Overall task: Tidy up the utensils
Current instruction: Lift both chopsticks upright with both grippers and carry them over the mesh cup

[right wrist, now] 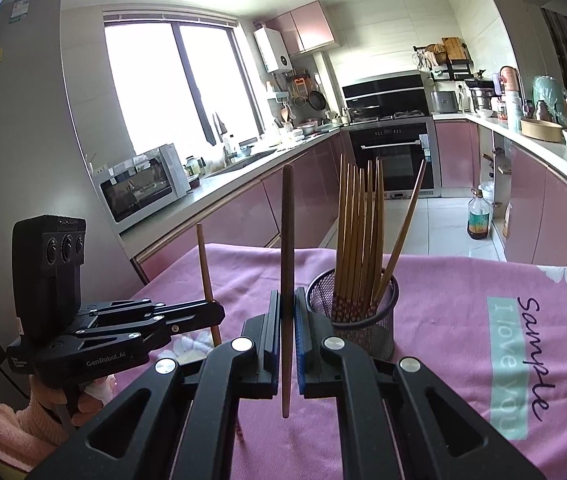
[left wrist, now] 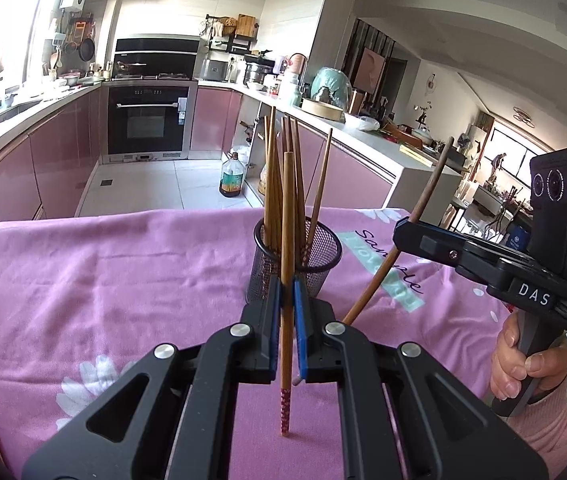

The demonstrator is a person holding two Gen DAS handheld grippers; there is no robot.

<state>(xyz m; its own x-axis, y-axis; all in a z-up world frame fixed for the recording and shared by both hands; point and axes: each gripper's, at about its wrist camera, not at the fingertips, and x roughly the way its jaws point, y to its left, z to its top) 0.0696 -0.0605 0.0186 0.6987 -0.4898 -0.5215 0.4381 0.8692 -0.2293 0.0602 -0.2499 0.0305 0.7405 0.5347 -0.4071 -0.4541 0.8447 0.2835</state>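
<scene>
A black mesh cup stands on the pink cloth and holds several wooden chopsticks; it also shows in the right wrist view. My left gripper is shut on one light wooden chopstick with a patterned tip, held upright just in front of the cup. My right gripper is shut on a darker chopstick, held upright to the left of the cup. In the left wrist view the right gripper holds that chopstick tilted, right of the cup.
The table is covered by a pink cloth with daisies and printed writing. Beyond it lie pink kitchen cabinets, an oven, a microwave and an oil bottle on the floor.
</scene>
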